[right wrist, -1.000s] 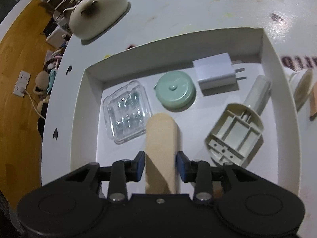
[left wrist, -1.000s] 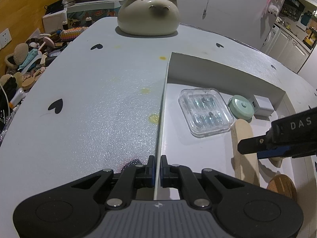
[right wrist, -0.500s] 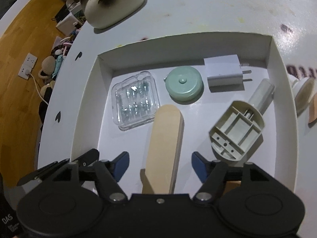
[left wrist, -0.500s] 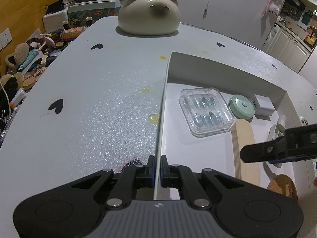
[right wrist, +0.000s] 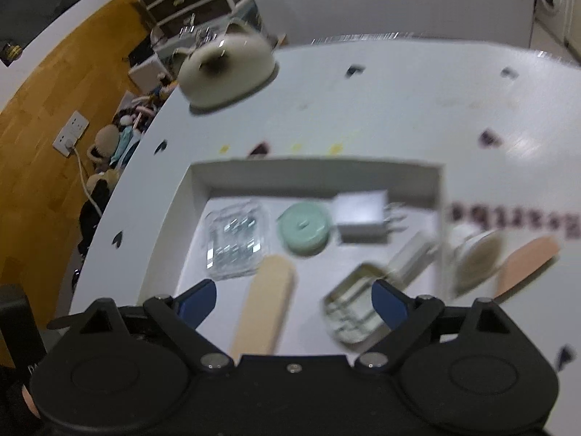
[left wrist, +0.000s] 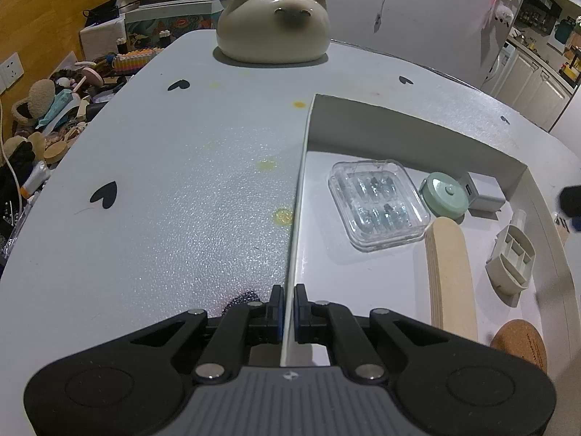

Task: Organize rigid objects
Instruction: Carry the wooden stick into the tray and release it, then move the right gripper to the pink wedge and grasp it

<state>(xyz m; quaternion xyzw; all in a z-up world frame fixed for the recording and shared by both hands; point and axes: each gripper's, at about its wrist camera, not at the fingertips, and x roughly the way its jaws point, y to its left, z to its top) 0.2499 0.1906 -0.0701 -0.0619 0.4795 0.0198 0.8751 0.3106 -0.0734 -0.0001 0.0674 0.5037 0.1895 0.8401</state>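
Observation:
A white shallow box (left wrist: 417, 127) (right wrist: 174, 218) lies on the table. In it lie a clear plastic case (left wrist: 377, 203) (right wrist: 236, 239), a mint round tin (left wrist: 445, 198) (right wrist: 305, 229), a white charger (left wrist: 483, 196) (right wrist: 363, 214), a grey plastic part (left wrist: 510, 261) (right wrist: 359, 312) and a pale wooden stick (left wrist: 450, 272) (right wrist: 265, 309). My left gripper (left wrist: 285, 305) is shut on the box's left wall. My right gripper (right wrist: 294, 299) hangs above the box with its jaws opening wide; the wooden stick lies below them, untouched.
A cat-shaped ceramic pot (left wrist: 274, 23) (right wrist: 227, 69) stands at the table's far edge. A cork coaster (left wrist: 519, 341) lies near the box's front right corner. Right of the box lie a round lidded piece (right wrist: 475, 258) and a pinkish wooden stick (right wrist: 526, 265). Clutter covers the floor at left.
My right gripper let go of the wooden stick, opened wide and rose away from the box. The stick stays lying in the box. The left gripper kept its hold.

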